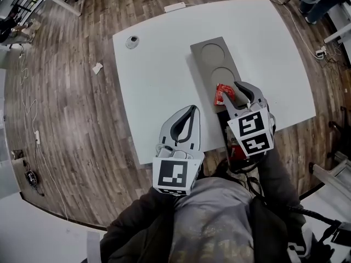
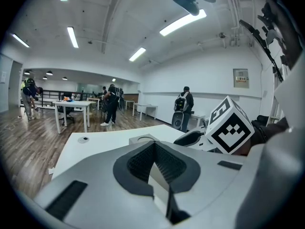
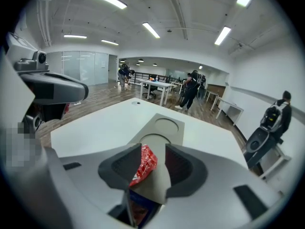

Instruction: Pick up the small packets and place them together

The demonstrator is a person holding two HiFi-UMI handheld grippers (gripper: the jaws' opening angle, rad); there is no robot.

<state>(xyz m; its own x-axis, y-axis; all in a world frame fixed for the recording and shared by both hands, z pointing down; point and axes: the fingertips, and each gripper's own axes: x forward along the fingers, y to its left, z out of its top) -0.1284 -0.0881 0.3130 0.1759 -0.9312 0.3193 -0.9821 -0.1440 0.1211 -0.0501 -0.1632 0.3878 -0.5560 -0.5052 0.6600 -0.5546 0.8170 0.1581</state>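
Note:
A small red packet (image 1: 222, 93) hangs over the near end of a grey tray (image 1: 211, 51) with two round recesses. My right gripper (image 1: 235, 92) is open around it. In the right gripper view the packet (image 3: 145, 163) leans against the left pad, and the right pad stands clear of it, above the tray (image 3: 164, 125). My left gripper (image 1: 189, 111) sits over the table's front edge, left of the tray. It is shut with nothing between its pads, as the left gripper view shows of the left gripper (image 2: 155, 149).
The white table (image 1: 159, 75) carries a small round object (image 1: 131, 41) at its far left corner. A dark thing with red in it (image 1: 235, 147) lies under my right gripper at the table's edge. Paper scrap (image 1: 97, 68) and cables lie on the wooden floor. People stand far off.

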